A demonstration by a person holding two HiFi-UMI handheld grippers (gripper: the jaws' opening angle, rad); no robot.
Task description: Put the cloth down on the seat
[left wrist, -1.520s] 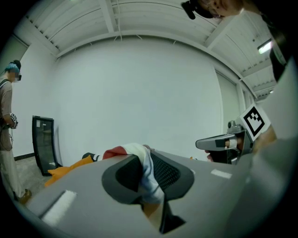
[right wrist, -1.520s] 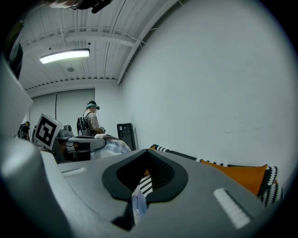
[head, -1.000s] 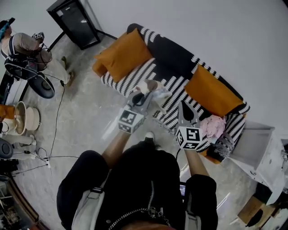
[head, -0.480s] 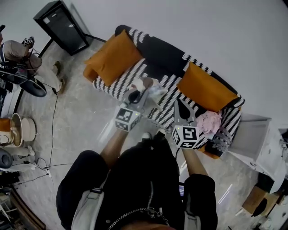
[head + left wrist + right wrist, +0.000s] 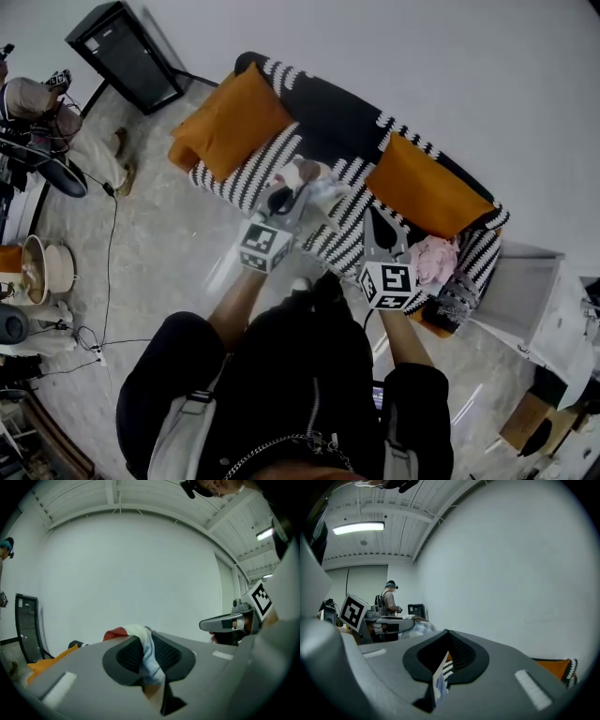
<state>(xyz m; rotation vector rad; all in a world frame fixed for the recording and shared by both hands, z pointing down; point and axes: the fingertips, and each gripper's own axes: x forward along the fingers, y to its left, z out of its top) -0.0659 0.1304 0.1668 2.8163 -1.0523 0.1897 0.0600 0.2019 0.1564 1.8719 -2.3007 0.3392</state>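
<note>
A pale cloth (image 5: 316, 187) with a reddish patch hangs from my left gripper (image 5: 284, 199), whose jaws are shut on it above the striped seat of the sofa (image 5: 265, 169). In the left gripper view the cloth (image 5: 146, 654) is pinched between the dark pads and folds over their top. My right gripper (image 5: 378, 225) is to the right, over the seat's front edge, with its jaws closed together and nothing in them. In the right gripper view, sofa stripes show through a thin slit between the pads of the right gripper (image 5: 446, 641).
Two orange cushions (image 5: 230, 122) (image 5: 424, 192) lean on the sofa back. A pink cloth (image 5: 437, 260) lies at the sofa's right end. A black box (image 5: 127, 52) stands at the back left, near a person (image 5: 42, 98), and a white cabinet (image 5: 534, 302) stands at the right.
Both grippers have drifted a little further over the sofa, which has slid left in the head view. The cloth stays gripped in the left one.
</note>
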